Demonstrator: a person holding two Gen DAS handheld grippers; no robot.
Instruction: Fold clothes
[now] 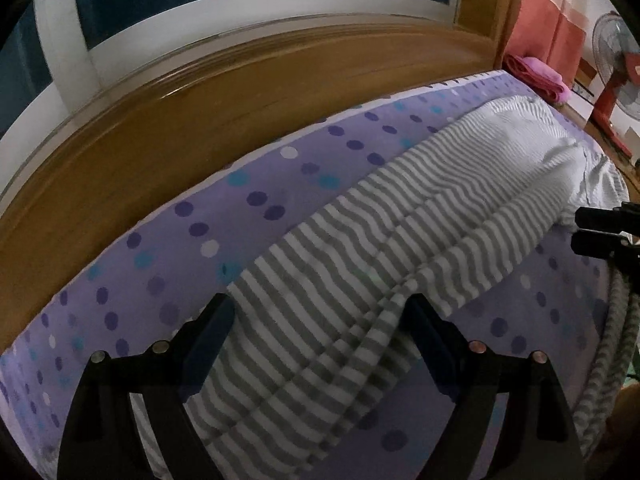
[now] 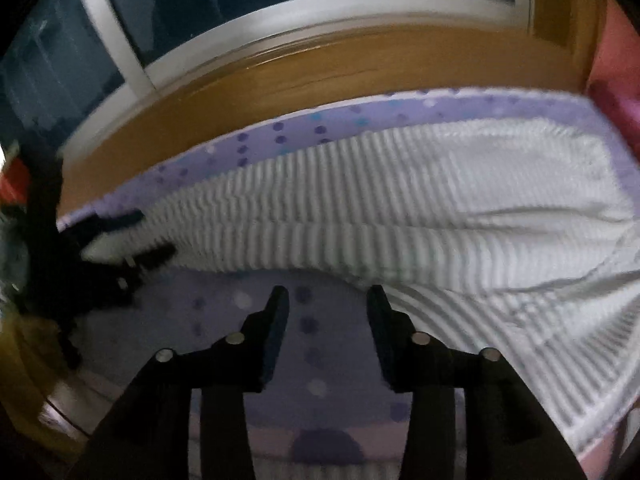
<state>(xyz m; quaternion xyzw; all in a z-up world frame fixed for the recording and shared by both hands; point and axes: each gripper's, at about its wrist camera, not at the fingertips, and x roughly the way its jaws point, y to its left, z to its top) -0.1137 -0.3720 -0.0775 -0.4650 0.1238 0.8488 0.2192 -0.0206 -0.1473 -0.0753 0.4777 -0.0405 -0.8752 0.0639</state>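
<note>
Striped garment point(image 1: 360, 240) flat on dotted sheet point(image 1: 168, 248); left gripper point(image 1: 320, 308) wide above it.

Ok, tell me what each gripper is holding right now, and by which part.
Nothing is held. The left gripper stands wide open astride the grey-and-white striped garment, without pinching it. The right gripper is open over the purple dotted bedsheet.

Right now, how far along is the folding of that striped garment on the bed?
Done: the striped garment lies stretched along the dotted sheet. In hand: nothing; left tongs straddle one end, open, right tongs hover over sheet beside it. Left: every fold.
</note>
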